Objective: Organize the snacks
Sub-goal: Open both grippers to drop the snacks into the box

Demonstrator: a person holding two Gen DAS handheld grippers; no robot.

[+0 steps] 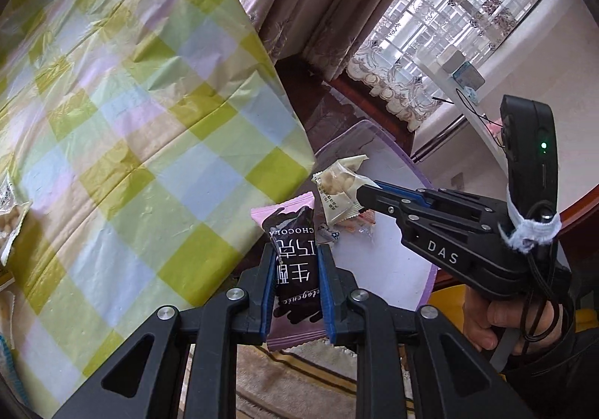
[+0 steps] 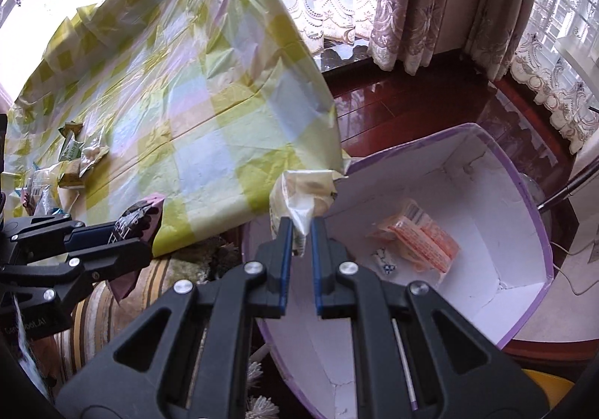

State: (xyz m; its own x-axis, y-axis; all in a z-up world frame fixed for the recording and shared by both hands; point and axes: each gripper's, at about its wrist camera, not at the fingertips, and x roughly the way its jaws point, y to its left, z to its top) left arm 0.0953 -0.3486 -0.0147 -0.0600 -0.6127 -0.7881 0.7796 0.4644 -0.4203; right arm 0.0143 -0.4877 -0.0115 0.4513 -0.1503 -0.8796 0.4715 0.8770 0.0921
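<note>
Left gripper (image 1: 295, 269): fingers clamped on a pink-and-black chocolate bar wrapper (image 1: 294, 269), lower centre of the left wrist view; the wrapper stands upright between the blue pads.
Right gripper (image 2: 300, 231): fingers pinched together on the corner of a clear cream snack packet (image 2: 299, 194), centre of the right wrist view; seen from the left camera it enters from the right, held by a hand (image 1: 498, 318).
Box (image 2: 531, 194): white inside with a purple rim, open, right half of the right wrist view, beside the worktop edge and below both packets.
Box contents: an orange-striped packet (image 2: 419, 235) and a small blue-and-white candy (image 2: 385, 261) on its floor.
Worktop (image 1: 131, 119): checked green, lilac and blue cloth, left of both views.
Remaining snacks (image 2: 75, 160): a loose cluster at the left edge of the right wrist view.
</note>
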